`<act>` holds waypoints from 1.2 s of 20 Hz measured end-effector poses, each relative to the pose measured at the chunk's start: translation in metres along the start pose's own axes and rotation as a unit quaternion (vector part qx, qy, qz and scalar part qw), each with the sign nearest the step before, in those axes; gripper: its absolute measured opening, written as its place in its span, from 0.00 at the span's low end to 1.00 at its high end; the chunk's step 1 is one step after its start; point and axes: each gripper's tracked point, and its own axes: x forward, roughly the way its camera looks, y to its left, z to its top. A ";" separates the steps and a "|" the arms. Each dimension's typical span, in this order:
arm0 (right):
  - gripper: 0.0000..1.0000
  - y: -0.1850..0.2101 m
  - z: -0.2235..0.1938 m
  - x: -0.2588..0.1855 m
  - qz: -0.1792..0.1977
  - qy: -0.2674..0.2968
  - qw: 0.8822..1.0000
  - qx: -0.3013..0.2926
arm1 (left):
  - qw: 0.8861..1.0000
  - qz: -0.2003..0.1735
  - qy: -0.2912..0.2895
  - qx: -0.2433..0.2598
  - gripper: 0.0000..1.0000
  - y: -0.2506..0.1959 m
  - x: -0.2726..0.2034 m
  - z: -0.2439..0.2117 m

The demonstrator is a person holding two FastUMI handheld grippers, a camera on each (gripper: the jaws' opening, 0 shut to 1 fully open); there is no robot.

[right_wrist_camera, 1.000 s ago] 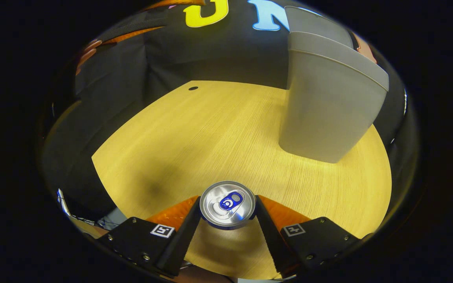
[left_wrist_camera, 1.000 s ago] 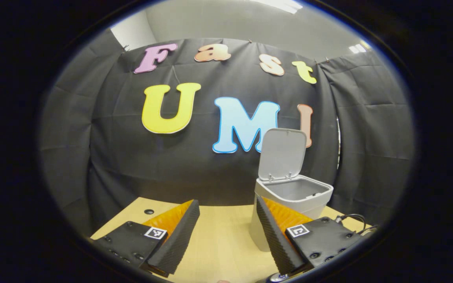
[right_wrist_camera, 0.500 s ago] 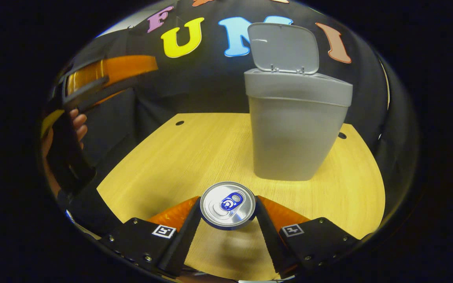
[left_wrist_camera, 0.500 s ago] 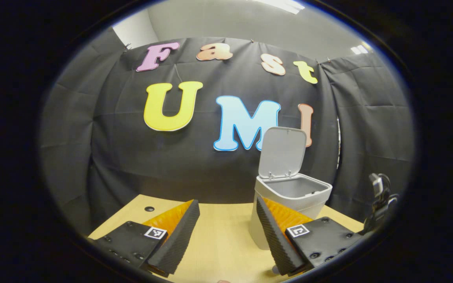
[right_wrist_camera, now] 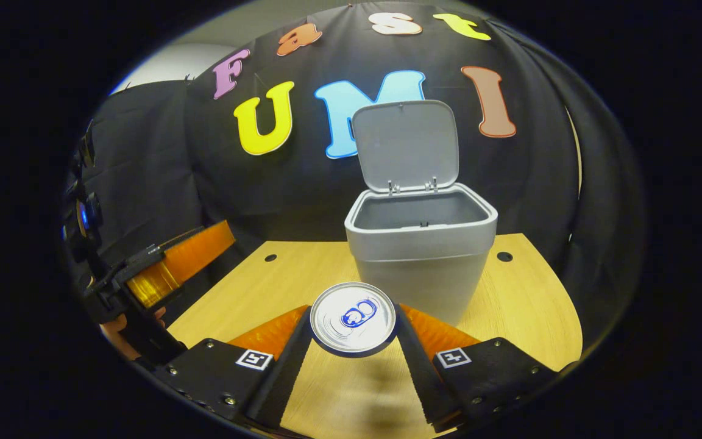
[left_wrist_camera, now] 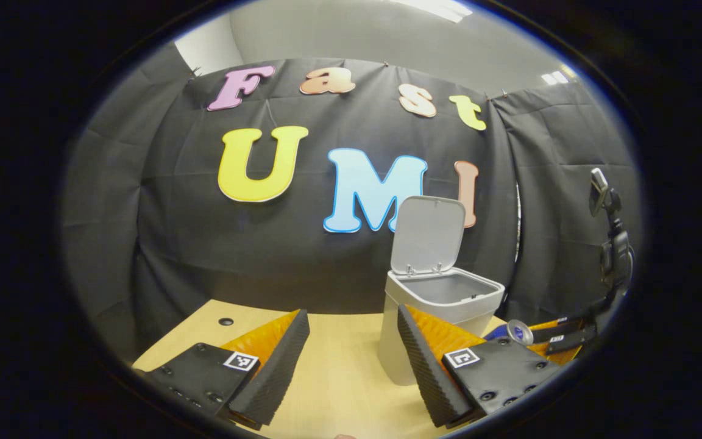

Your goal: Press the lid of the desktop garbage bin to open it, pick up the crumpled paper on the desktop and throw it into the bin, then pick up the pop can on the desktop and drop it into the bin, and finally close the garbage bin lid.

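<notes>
The desk (right_wrist_camera: 528, 305), a light wooden surface with small round cable holes near its far edge, carried the grey garbage bin (right_wrist_camera: 419, 268) close to the far edge, a little toward the right side. The lid (right_wrist_camera: 404, 145) of the bin stood upright on its hinges, so the bin was open, and in the right gripper view the inside looked empty as far as the view reached down; the bottom was hidden. No crumpled paper lay on the part of the desk that was visible, so I judge that the paper step was already finished.

One second earlier the right gripper looked down on the desk and the bin was seen from a low side angle. Half a second later the view was tilted up, and now it was higher again and faced the open mouth of the bin directly. This means the can was lifted from the desk and carried toward the bin, so the drop should be the next step, and after it only the closing of the lid remains.

The right gripper (right_wrist_camera: 353, 341) held the pop can (right_wrist_camera: 353, 318) between its two fingers, which pressed on both sides of it. The left gripper (left_wrist_camera: 351, 356) hung above the near edge of the desk with its fingers wide apart and nothing between them.

The can top showed a blue pull tab, but no brand name was readable there.
</notes>
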 end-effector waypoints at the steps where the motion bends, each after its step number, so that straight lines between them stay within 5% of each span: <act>1: 0.82 -0.001 0.005 -0.002 0.002 -0.009 1.000 -0.001 | 1.000 -0.002 0.000 -0.005 0.95 -0.002 -0.002 -0.001; 17: 0.82 -0.023 0.122 0.010 -0.033 -0.155 0.986 -0.048 | 1.000 0.001 0.002 -0.004 0.95 -0.007 -0.016 -0.004; 24: 0.82 -0.027 0.126 0.050 -0.040 -0.139 0.989 -0.041 | 1.000 -0.003 0.001 0.002 0.95 -0.012 -0.008 -0.002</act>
